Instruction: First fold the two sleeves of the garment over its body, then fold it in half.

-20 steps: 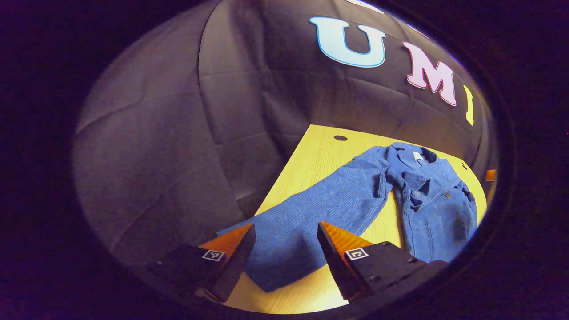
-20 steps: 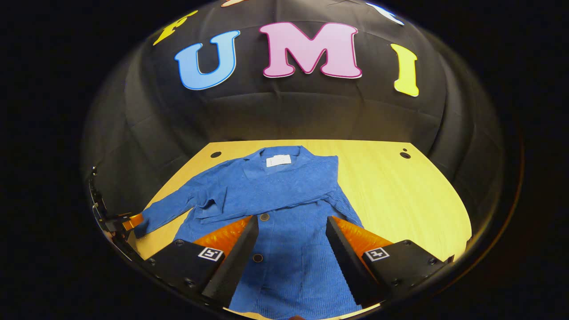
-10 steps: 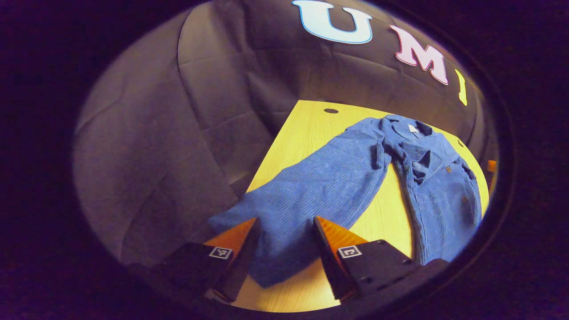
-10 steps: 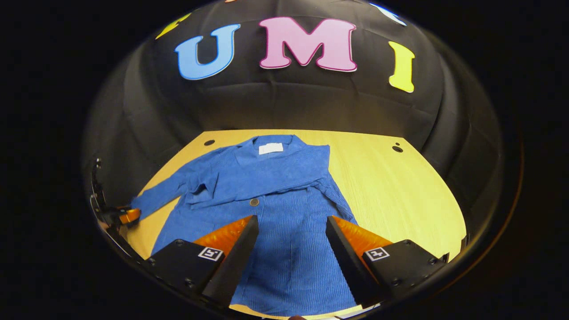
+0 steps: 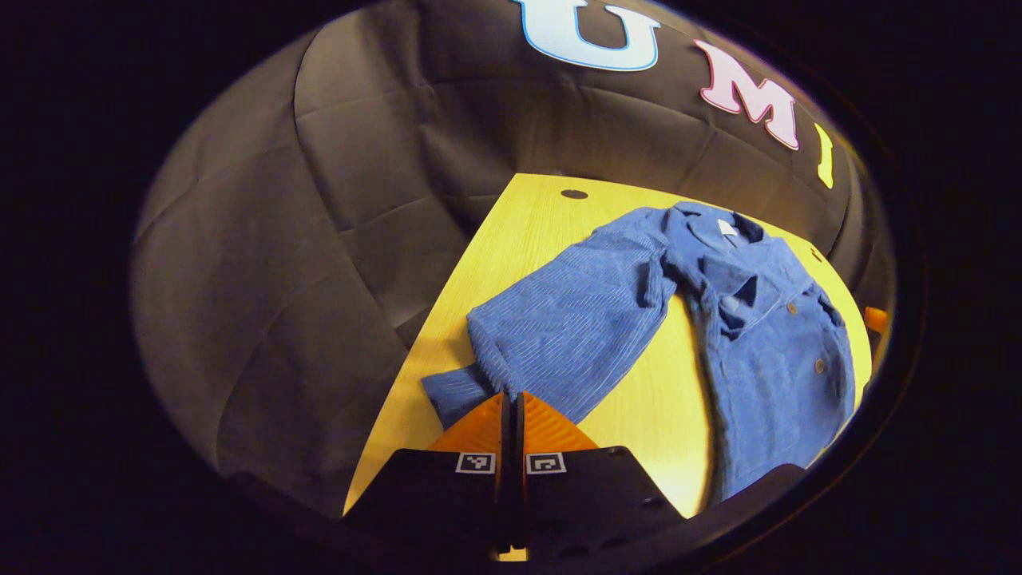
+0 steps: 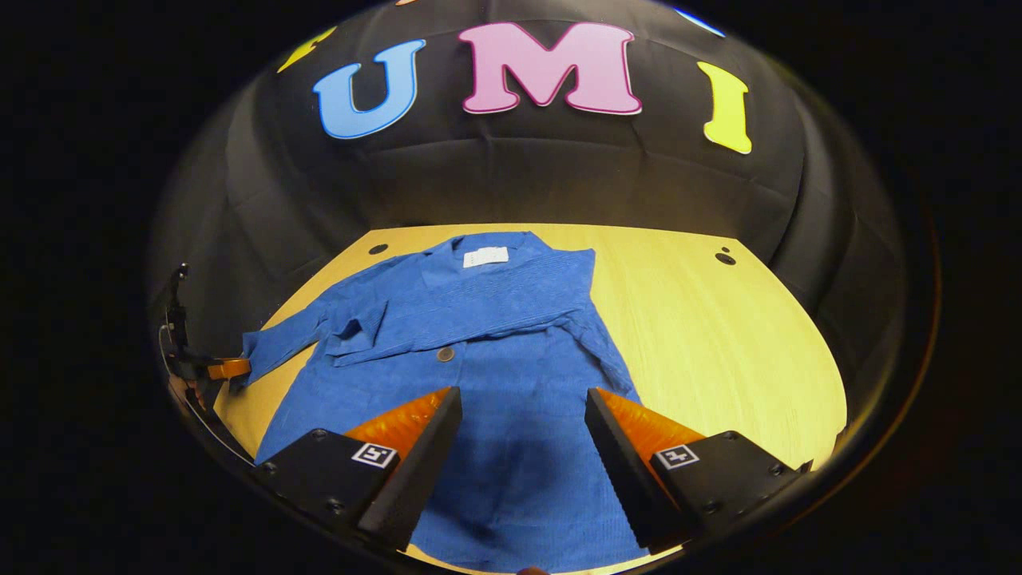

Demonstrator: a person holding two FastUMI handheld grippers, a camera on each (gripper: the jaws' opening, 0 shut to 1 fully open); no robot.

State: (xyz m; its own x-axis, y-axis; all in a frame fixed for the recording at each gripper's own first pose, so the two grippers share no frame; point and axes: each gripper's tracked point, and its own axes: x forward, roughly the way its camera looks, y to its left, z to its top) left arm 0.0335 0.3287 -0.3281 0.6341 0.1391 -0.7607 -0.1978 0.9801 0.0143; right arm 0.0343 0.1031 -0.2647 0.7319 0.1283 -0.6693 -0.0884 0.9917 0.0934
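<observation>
Lying spread on the yellow worktop (image 6: 718, 335): blue jacket (image 6: 495, 375), one sleeve across its chest. Clamped on the other sleeve's cuff (image 5: 459, 391): left hand-held gripper (image 5: 512, 411). Hovering above the jacket's lower body, fingers apart: right hand-held gripper (image 6: 523, 431).

The left gripper view looked low from the table's (image 5: 551, 216) left edge; the right gripper view faced its far edge; both showed the jacket (image 6: 479, 319).

yellow wooden table (image 6: 703, 335), small dark holes (image 6: 725, 258), perhaps grommets
</observation>
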